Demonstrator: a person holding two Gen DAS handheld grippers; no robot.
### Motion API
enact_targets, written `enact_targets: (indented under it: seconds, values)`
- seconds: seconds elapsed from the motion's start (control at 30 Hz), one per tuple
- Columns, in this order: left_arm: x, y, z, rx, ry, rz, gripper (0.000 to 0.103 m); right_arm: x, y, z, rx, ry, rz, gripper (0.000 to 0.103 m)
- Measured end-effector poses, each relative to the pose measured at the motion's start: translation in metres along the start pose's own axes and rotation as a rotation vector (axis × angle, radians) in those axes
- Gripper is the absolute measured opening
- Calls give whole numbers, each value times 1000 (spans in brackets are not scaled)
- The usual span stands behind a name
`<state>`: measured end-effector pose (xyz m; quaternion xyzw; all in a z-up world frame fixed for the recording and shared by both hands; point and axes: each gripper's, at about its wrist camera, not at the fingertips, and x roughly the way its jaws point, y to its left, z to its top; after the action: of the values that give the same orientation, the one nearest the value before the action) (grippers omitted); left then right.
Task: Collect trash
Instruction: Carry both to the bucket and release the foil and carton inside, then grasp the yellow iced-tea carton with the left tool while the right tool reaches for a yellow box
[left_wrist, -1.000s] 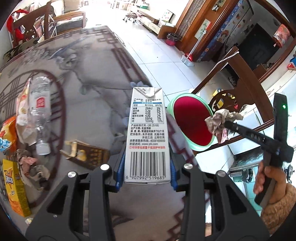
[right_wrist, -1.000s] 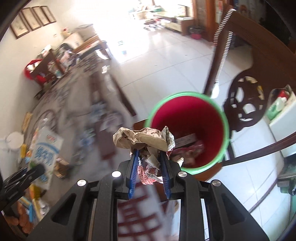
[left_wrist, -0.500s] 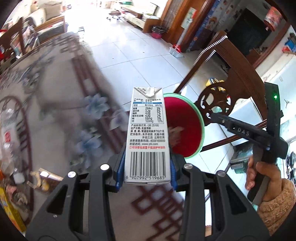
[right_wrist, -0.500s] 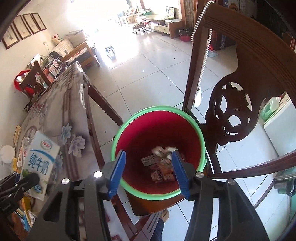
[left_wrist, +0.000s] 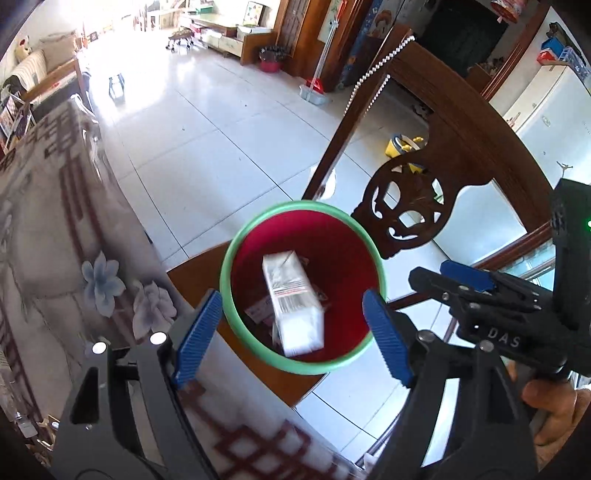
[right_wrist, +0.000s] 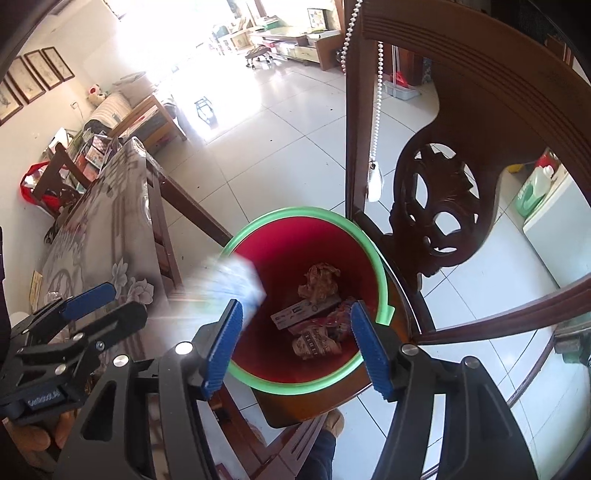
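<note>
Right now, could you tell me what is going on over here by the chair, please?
A person is clearing trash with a handheld gripper in each hand. The left gripper, its jaws opening, has let go of a milk carton, which is dropping into the red bin with the green rim on the chair seat. The right gripper hangs over the same bin, jaws opening and empty, above a crumpled paper wad and wrappers.

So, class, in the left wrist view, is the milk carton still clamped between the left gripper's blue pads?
No: the milk carton is in the red bin, and nothing lies between the opening left gripper jaws.
</note>
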<state>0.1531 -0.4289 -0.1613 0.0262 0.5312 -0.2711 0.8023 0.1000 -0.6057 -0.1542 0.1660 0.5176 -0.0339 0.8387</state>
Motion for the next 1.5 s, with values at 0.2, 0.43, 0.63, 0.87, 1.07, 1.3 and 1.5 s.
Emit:
enact_targets:
  seconds: [0.2, 0.43, 0.63, 0.87, 1.07, 1.3, 1.5]
  values:
    - [-34, 22, -18, -47, -40, 22, 76, -6, 14, -9, -17, 1, 16, 60]
    - [-89, 70, -60, -182, -104, 92, 76, -17, 60, -23, -106, -5, 53, 61]
    - [-122, 124, -108, -310, -117, 176, 76, -20, 111, -46, -199, 12, 88, 65]
    - [-169, 175, -159, -397, -151, 255, 76, -12, 187, -79, -306, 54, 141, 65]
    - [-207, 238, -213, -477, -150, 381, 76, -2, 253, -115, -399, 106, 191, 66]
    - [-228, 327, -286, -620, -78, 499, 76, 1, 313, -161, -468, 143, 198, 66]
    - [-215, 348, -300, -569, -33, 453, 76, -1, 340, -180, -455, 136, 178, 67]
